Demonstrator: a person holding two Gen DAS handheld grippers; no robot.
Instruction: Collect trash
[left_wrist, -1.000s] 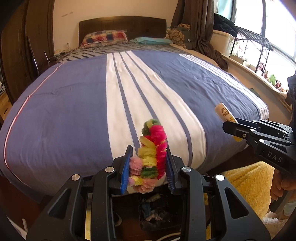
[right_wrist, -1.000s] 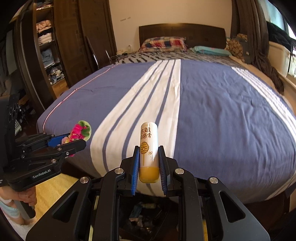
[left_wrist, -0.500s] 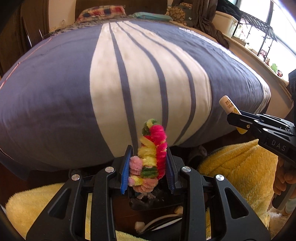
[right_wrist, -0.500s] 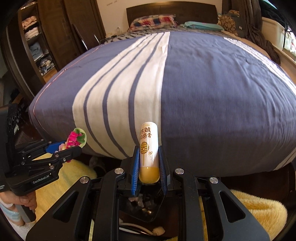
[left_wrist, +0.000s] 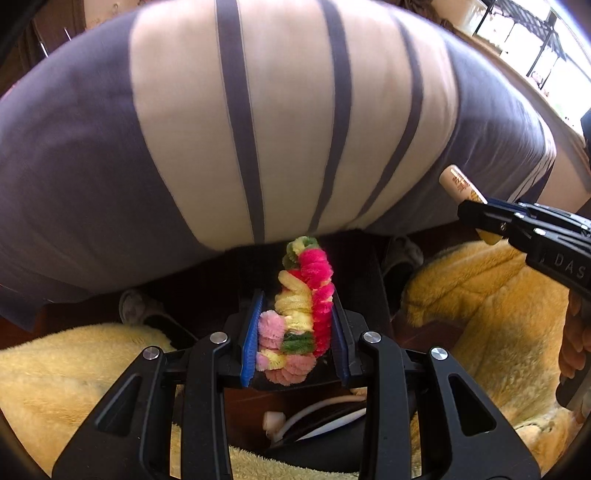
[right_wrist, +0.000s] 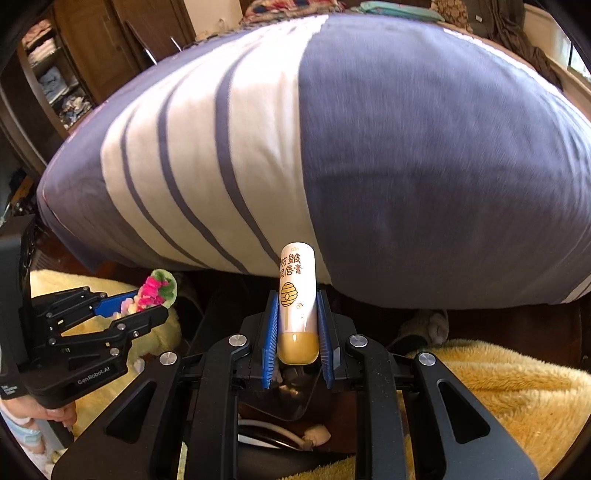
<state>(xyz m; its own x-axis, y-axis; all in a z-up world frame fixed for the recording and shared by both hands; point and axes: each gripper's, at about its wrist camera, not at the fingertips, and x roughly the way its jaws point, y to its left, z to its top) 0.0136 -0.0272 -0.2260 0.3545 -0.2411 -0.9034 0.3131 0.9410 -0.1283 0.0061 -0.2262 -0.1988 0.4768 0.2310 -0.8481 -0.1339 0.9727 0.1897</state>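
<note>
My left gripper (left_wrist: 295, 325) is shut on a colourful pipe-cleaner bundle (left_wrist: 303, 306) of pink, yellow and green fuzz, held upright below the bed's foot edge. My right gripper (right_wrist: 297, 325) is shut on a white lip-balm tube (right_wrist: 297, 295) with a honeycomb print and a yellow base. In the left wrist view the right gripper (left_wrist: 484, 218) shows at the right with the tube (left_wrist: 460, 184). In the right wrist view the left gripper (right_wrist: 147, 306) shows at the left with the bundle (right_wrist: 157, 290). Both hover over a dark bin (right_wrist: 280, 398) on the floor.
The bed with a blue and white striped duvet (left_wrist: 258, 129) fills the upper view. Yellow fluffy rugs (left_wrist: 480, 314) lie on the floor either side, also in the right wrist view (right_wrist: 498, 380). Slippers (left_wrist: 402, 254) sit under the bed edge. A white cable (left_wrist: 314, 413) lies below the grippers.
Both grippers have tilted down and dropped lower, from looking over the bed to the floor at its foot. Both keep their hold on the bundle and the tube.
</note>
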